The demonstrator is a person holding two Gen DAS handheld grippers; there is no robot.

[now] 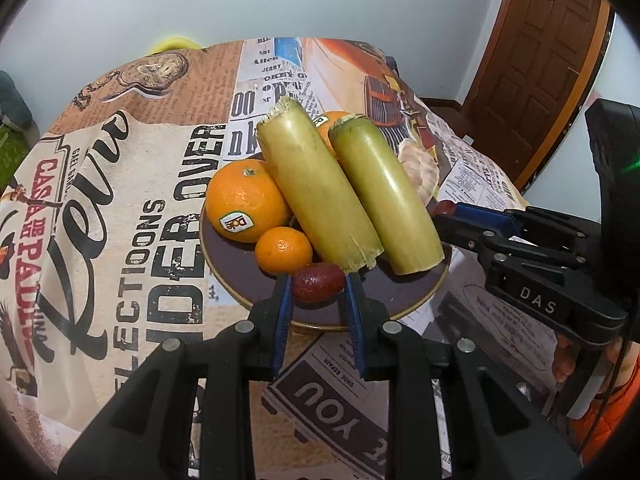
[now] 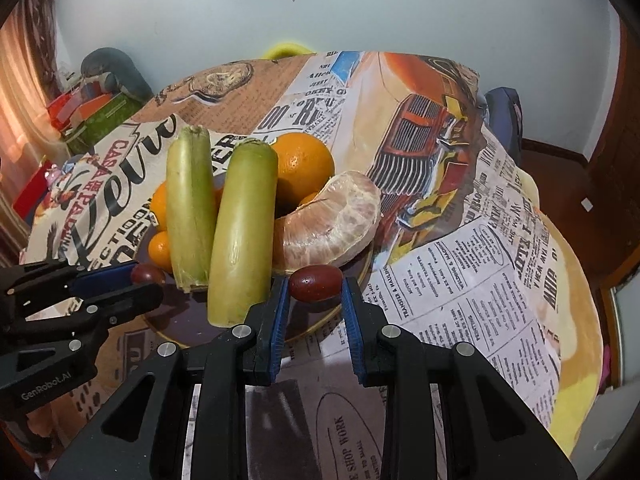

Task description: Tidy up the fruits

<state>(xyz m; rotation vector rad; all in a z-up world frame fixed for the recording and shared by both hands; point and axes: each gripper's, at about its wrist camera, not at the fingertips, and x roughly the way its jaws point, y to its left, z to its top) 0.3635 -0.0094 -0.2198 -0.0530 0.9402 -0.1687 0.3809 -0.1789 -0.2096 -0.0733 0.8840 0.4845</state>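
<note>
your left gripper (image 1: 318, 286) pinches one red date (image 1: 319, 282) at the near rim of the dark plate (image 1: 416, 300). your right gripper (image 2: 316, 286) pinches another red date (image 2: 316, 282) beside the peeled citrus (image 2: 332, 220), with two sugarcane pieces (image 1: 316, 188) and oranges (image 1: 246, 200) piled on that plate.

Two close wrist views, shared plate (image 1: 416, 300)

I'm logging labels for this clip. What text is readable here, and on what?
"Dole": sticker on the big orange.
"DAS": right gripper body.
"GenRobot.AI": left gripper body.
"OVER", "YOU", "SHOP WORK": printed tablecloth.
The tablecloth's fine newsprint and the sticker on the far orange are too small to read.
</note>
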